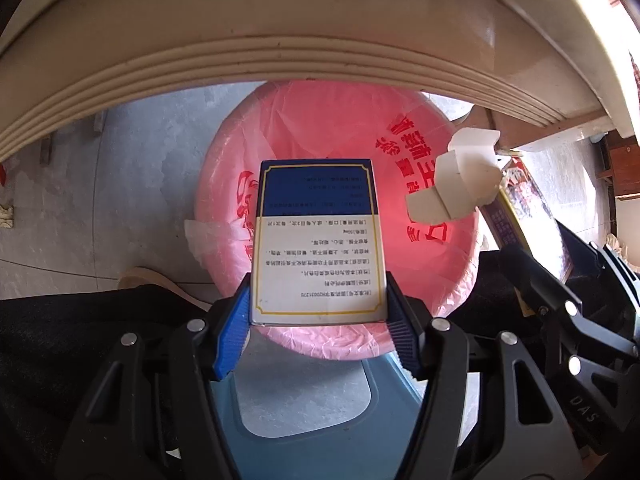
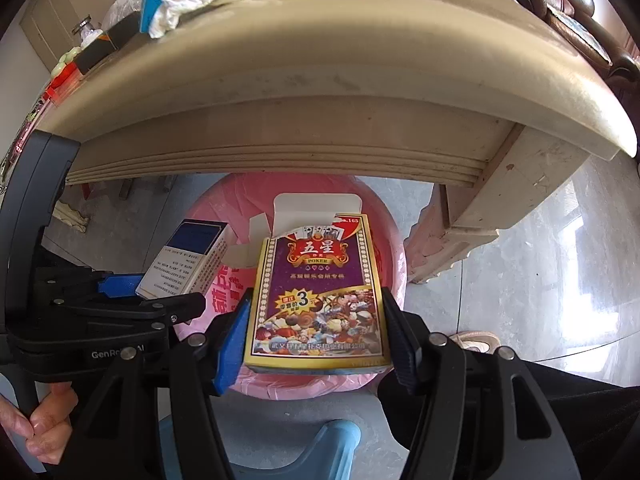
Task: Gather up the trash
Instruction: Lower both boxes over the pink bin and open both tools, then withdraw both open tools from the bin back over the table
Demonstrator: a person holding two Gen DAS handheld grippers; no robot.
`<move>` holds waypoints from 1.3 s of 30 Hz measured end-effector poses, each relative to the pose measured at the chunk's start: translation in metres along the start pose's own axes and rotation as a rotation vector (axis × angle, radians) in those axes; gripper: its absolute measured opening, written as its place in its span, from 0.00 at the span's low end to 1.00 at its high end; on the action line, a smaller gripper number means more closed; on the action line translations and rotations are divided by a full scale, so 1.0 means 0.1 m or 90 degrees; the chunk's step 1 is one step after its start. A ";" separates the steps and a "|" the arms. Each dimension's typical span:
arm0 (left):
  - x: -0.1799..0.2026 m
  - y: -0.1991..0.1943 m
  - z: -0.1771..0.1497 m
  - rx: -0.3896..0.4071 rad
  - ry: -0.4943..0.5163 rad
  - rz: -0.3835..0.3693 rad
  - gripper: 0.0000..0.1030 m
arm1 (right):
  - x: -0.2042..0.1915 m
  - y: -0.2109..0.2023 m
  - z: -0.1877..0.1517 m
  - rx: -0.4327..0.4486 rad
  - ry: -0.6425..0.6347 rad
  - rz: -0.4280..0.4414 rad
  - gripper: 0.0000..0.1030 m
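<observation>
Left gripper (image 1: pixel 318 316), at the bottom centre of its view, is clamped on the lower edges of a flat blue-and-white cardboard medicine box (image 1: pixel 316 240), so the box hangs upright over the bin. Right gripper (image 2: pixel 316 332) is clamped the same way on a purple and yellow playing-card box (image 2: pixel 318 296) with its top flap open. Both boxes are held directly above the round bin lined with a pink plastic bag (image 1: pixel 424 152), in the middle of each frame, probably so that they fall inside when released. Beyond it, across the upper frame, curves the cream tabletop (image 2: pixel 320 52), with more rubbish on it.
</observation>
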State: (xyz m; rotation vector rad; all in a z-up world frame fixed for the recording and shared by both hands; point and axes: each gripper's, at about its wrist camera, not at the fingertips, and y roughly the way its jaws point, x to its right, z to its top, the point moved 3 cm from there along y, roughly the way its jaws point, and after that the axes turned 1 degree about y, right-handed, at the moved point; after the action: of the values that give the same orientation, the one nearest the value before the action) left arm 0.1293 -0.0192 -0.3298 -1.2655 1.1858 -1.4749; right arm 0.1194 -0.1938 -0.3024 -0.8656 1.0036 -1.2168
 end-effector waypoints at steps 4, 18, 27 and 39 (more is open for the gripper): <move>-0.06 0.16 0.05 -0.028 -0.014 0.000 0.59 | -0.02 0.12 0.04 -0.016 -0.001 0.005 0.57; -0.10 0.50 0.15 -0.088 -0.054 0.015 0.59 | 0.04 0.32 0.03 -0.054 0.010 0.010 0.57; -0.16 0.47 0.17 -0.076 -0.063 0.027 0.63 | 0.06 0.35 0.04 -0.059 0.008 0.012 0.58; -0.20 0.39 0.19 -0.056 -0.072 0.038 0.72 | 0.04 0.33 0.05 -0.047 -0.001 0.001 0.82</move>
State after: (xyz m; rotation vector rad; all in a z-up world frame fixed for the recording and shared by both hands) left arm 0.1514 -0.0106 -0.3715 -1.3426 1.2137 -1.3040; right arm 0.1349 -0.1923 -0.3316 -0.9232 1.0530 -1.1833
